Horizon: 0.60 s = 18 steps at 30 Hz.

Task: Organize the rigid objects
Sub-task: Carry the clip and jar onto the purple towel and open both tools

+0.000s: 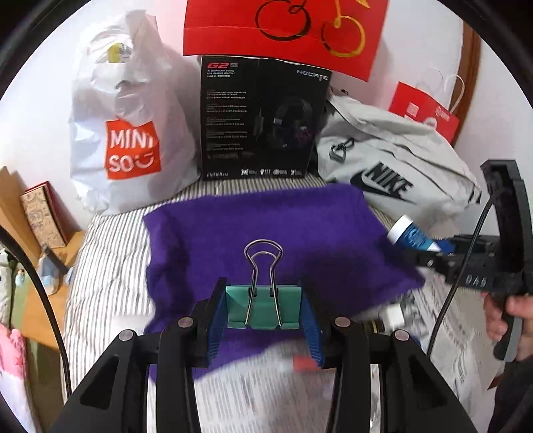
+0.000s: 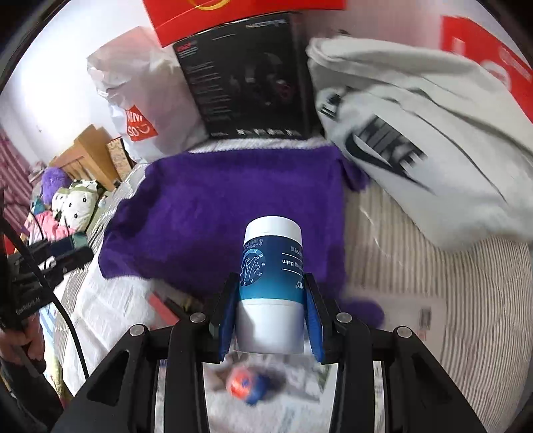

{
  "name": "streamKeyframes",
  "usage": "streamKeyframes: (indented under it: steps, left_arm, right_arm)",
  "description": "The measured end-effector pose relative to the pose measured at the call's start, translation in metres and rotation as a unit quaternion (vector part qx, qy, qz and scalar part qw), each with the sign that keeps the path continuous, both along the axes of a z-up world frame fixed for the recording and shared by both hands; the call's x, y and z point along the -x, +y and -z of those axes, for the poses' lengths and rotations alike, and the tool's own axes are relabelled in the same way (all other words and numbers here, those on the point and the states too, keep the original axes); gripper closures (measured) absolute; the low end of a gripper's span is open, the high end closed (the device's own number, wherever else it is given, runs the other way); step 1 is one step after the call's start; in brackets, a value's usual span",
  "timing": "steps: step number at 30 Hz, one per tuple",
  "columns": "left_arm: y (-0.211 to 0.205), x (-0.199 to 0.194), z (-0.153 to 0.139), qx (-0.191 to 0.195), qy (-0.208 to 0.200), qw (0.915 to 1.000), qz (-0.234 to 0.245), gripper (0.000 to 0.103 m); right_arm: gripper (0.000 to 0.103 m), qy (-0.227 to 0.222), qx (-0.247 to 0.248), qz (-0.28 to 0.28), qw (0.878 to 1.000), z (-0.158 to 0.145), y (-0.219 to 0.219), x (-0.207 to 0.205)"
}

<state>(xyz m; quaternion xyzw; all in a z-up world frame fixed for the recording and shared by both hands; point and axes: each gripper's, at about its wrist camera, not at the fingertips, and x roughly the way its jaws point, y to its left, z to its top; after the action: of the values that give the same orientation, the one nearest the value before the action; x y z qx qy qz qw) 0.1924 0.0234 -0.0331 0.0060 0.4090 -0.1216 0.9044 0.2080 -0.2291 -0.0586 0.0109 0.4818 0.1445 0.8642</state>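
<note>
My left gripper (image 1: 263,306) is shut on a teal binder clip (image 1: 263,308) with silver wire handles, held above a purple cloth (image 1: 273,229) spread on a striped bed. My right gripper (image 2: 271,306) is shut on a blue and white balm tube (image 2: 271,283), held above the near edge of the same purple cloth (image 2: 226,206). In the left wrist view the right gripper (image 1: 433,253) shows at the right edge of the cloth, with the balm tube (image 1: 411,236) in it.
A white Miniso bag (image 1: 130,133), a black headset box (image 1: 260,120) and a grey Nike bag (image 1: 396,166) stand behind the cloth. A red paper bag (image 1: 286,30) hangs above. Newspaper (image 1: 443,319) lies at the right. An orange and blue ball (image 2: 246,386) lies below the right gripper.
</note>
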Motion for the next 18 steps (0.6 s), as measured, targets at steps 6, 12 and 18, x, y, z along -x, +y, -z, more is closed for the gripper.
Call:
streamKeyframes:
  steps: [6,12,18]
  left_arm:
    - [-0.002,-0.044,0.015,0.004,0.015,0.9999,-0.002,0.064]
    - [-0.005,-0.088,0.043,0.011,0.039,0.9992,0.004,0.064]
    - [-0.01,-0.122,0.07,0.004,0.061,0.9981,0.003,0.064]
  right_arm:
    - [0.066,0.011,0.014,-0.02,1.0,0.006,0.02,-0.046]
    - [0.066,0.027,0.024,-0.028,0.999,0.026,0.032,-0.087]
    - [0.066,0.043,0.039,-0.032,0.998,0.054,0.04,-0.122]
